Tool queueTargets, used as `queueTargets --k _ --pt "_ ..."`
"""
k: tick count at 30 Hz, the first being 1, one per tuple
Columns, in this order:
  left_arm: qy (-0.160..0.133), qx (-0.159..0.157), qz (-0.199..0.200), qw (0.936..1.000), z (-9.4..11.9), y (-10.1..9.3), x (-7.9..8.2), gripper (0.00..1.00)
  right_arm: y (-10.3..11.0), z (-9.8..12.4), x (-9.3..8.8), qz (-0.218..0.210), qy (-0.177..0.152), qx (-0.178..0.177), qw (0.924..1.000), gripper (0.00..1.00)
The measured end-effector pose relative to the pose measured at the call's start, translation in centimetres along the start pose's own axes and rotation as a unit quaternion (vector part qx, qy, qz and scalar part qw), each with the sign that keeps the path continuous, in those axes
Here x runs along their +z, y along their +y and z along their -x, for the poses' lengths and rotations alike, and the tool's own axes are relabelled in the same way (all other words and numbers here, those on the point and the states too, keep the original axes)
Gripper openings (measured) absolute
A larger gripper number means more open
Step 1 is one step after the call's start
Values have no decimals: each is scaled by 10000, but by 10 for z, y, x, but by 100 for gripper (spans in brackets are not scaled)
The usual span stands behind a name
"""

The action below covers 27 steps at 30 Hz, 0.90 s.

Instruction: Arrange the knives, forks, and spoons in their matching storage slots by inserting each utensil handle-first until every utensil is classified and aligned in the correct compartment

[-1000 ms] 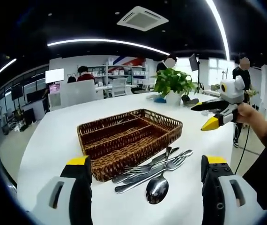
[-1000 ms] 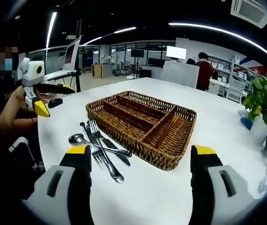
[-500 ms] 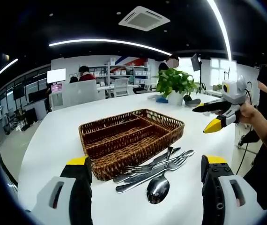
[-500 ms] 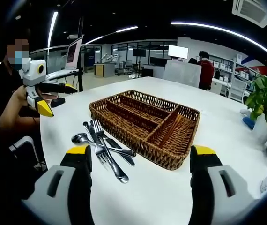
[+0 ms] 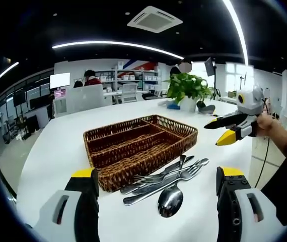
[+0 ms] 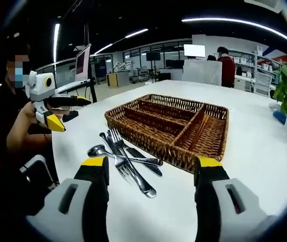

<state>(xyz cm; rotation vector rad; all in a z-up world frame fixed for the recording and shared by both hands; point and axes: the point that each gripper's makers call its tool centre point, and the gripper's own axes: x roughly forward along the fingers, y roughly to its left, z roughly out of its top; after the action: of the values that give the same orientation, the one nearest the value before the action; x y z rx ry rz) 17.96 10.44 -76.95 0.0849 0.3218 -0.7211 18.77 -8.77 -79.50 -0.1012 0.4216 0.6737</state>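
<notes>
Meanwhile, you held both tongs apart and empty, left tongs point(image 5: 153, 201) and right tongs point(image 6: 151, 186) above the cutlery pile point(image 5: 163, 179) beside the wicker tray point(image 5: 138, 143) on the tabletop point(image 5: 58, 146).

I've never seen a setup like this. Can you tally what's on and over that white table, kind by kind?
Wicker tray: 1
Potted plant: 1
Cutlery pile: 1 (a spoon on top; the overlapping forks and knives are too tangled to count)
Handheld grippers: 2, the left gripper and the right gripper, both open
Total: 5
</notes>
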Motion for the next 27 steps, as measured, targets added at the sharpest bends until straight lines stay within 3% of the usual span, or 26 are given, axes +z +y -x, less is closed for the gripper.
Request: queueTargets --k 27 --pt "691 -203 271 9970 -22 -2 -52 96 35 -36 -36 -615 175 629 9960 38"
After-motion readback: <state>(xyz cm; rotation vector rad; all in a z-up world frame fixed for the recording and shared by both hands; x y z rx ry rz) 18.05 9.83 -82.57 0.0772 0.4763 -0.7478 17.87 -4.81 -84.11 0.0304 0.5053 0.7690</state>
